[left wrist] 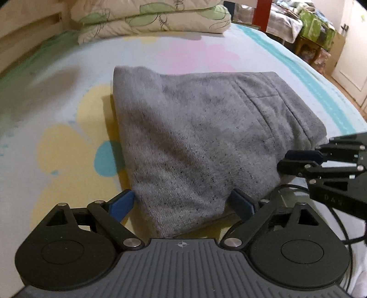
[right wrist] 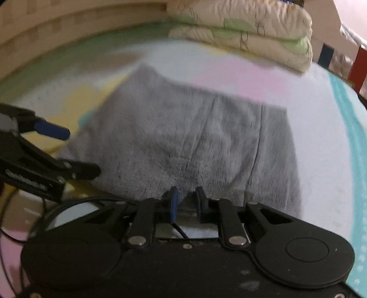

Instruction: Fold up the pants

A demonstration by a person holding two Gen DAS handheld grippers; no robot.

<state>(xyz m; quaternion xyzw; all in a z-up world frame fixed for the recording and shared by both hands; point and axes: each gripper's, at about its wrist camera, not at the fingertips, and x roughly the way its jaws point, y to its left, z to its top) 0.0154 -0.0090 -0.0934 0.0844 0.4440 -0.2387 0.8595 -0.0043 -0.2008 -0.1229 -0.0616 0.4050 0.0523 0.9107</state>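
The pants (left wrist: 197, 137) lie folded on the bed sheet (left wrist: 57, 114), long axis running from near to far. The left gripper (left wrist: 183, 204) stands wide apart around their near left corner. The right gripper (right wrist: 186, 201) is nearly together, pinching the near edge.

We're looking at a home bedroom: bed sheet (left wrist: 57, 128) with pastel flower print is covering a mattress, folded floral quilt (left wrist: 156, 20) is sitting at the far end, wooden bed frame (right wrist: 68, 29) is running alongside, cluttered side table (left wrist: 307, 34) is showing beyond.
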